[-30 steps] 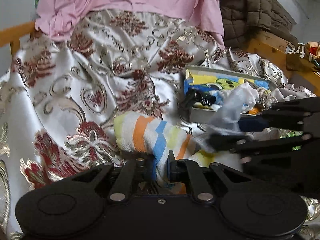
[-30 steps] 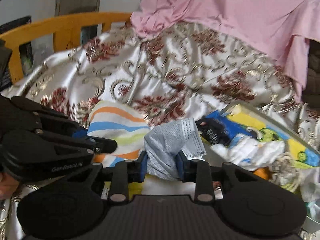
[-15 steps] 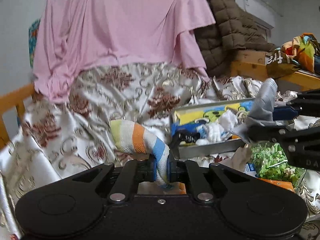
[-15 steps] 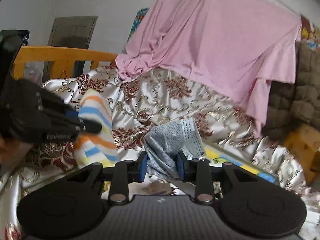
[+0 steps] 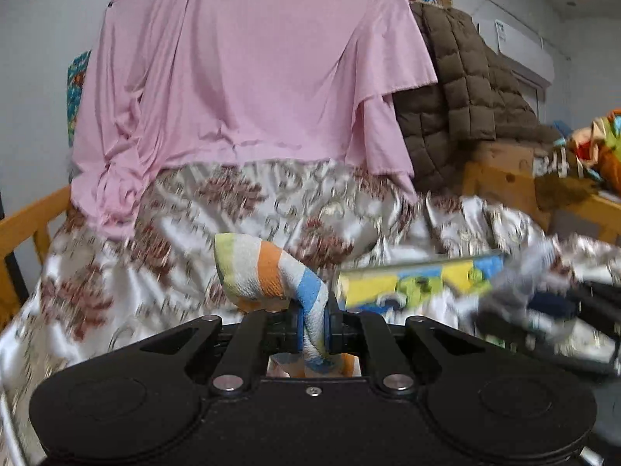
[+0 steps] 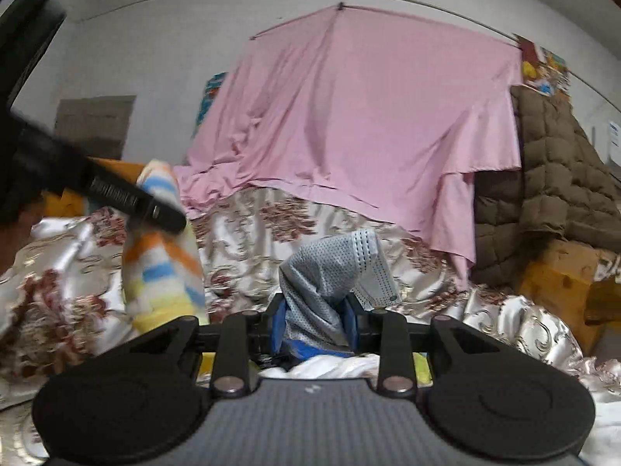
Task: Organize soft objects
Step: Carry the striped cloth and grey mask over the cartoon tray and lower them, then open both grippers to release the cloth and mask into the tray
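Your left gripper has its jaws pinched tight on the striped towel, lifted clear of the floral bedspread. Your right gripper has its jaws clamped, partly open, around a grey face mask. At 3 o'clock from the towel in the left view sits the colourful cartoon-printed box; its contents are too blurred to tell.
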Tool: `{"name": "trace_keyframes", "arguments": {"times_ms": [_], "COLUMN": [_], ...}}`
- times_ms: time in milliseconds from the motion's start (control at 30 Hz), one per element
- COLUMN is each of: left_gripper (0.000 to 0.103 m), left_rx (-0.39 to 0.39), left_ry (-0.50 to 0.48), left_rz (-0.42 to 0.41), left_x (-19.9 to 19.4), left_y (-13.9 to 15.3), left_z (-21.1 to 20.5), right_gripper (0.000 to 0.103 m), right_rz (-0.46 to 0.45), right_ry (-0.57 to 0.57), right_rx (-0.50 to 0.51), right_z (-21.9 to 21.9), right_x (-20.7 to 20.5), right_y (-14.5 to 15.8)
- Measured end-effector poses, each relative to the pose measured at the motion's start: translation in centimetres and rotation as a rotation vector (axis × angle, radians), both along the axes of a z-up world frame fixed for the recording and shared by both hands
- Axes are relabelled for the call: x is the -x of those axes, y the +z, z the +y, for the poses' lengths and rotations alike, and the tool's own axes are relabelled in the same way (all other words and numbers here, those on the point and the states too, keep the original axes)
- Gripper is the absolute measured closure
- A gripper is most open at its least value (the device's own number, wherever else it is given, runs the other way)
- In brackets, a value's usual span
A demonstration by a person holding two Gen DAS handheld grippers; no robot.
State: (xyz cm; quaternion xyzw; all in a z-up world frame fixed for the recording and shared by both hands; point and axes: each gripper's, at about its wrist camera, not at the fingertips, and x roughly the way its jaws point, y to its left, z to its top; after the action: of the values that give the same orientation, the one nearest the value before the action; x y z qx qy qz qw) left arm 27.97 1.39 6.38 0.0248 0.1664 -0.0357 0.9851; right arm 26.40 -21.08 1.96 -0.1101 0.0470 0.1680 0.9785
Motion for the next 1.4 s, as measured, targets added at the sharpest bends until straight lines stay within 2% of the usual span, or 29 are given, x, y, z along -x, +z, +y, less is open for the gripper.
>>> {"name": "trace_keyframes", "arguments": {"times_ms": [100,233,400,633,833,1067,1400], "left_gripper": [0.093,0.093,0.093,0.093,0.093,0.092,0.085], "left_rx": [-0.004,0.018,0.087,0.096,0.091,0.017,-0.047], "left_ry": [-0.001,-0.017,-0.019,-0.008,0.017,0.028,0.01], "left_rz": [-0.034,-0.044,0.029,0.107,0.217,0.313,0.388], "left_x": [-3.3,-7.6,-12.6,-17.2,-18.8,-18.8,-17.7], "left_y": [1.4,2.0,0.8,-1.9,-4.0,-6.0,-7.1], "left_z": [-2.5,-6.3,-10.5,-14.1,-14.1,-12.9,-13.0], "right_gripper": [0.069,0.068,0.068,0.063,0.059,0.051,0.031], "right_rz": [0.021,0.074,0.127,0.227,0.291,0.319,0.366], "right_ry": [-0.069,-0.148,-0.202,-0.211,-0.21,-0.193,-0.186], "right_rx": [-0.027,-0.111,-0.204,-0.245,-0.213,-0.188,-0.184], "right_z": [-2.4,-6.0,-9.7,-11.7,-11.0,-10.4,-11.1], "right_x": [-2.2,-5.1,-7.3,-9.5,-10.5,-10.5,-10.4], "right_y": [-0.2,-0.7,-1.3,-2.5,-3.2,-3.3,-3.5]}}
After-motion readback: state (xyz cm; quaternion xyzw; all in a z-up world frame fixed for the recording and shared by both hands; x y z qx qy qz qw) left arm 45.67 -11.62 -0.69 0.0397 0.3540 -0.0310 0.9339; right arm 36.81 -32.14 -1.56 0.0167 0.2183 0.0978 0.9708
